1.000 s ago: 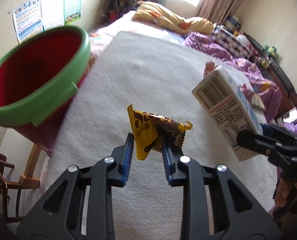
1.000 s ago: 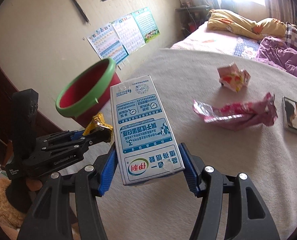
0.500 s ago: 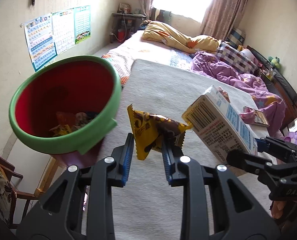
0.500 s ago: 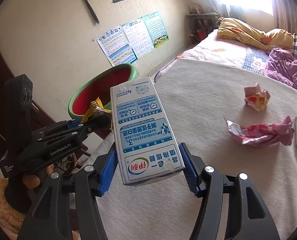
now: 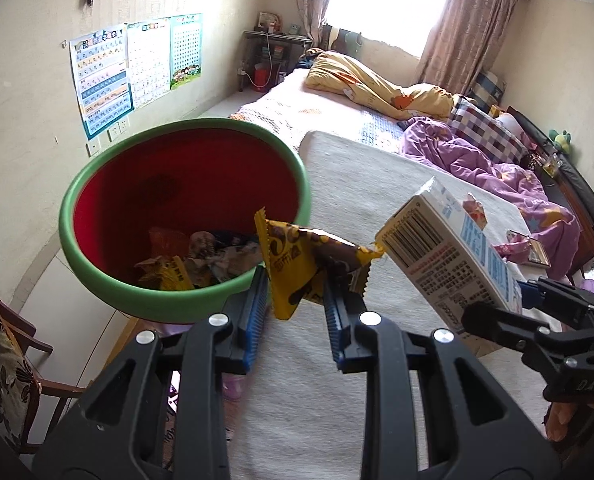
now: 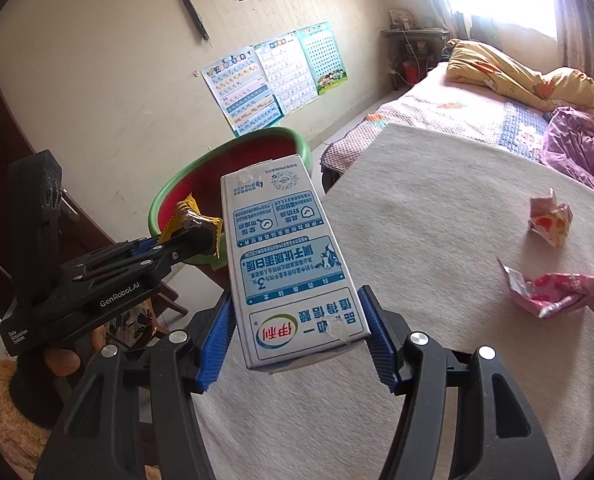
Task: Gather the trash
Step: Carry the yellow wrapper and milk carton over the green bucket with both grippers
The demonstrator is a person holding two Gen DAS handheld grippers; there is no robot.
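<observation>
My left gripper (image 5: pixel 295 300) is shut on a yellow and brown snack wrapper (image 5: pixel 297 264), held in the air just right of the red bin with a green rim (image 5: pixel 109 292). The bin holds several wrappers. My right gripper (image 6: pixel 295 336) is shut on a white and blue milk carton (image 6: pixel 289 268), held above the beige table (image 6: pixel 437 240). The carton (image 5: pixel 445 264) also shows in the left wrist view, and the left gripper (image 6: pixel 193 236) with its wrapper (image 6: pixel 189 218) shows in the right wrist view, in front of the bin (image 6: pixel 217 164).
A crumpled pink and yellow wrapper (image 6: pixel 551 220) and a pink foil wrapper (image 6: pixel 557 290) lie on the table at the right. A chair (image 5: pixel 5 360) stands below the bin. A bed with yellow and purple bedding (image 5: pixel 377 92) lies beyond the table.
Both grippers have moved left toward the bin with their loads. The bin's inside and the wrappers in it have come into view.
</observation>
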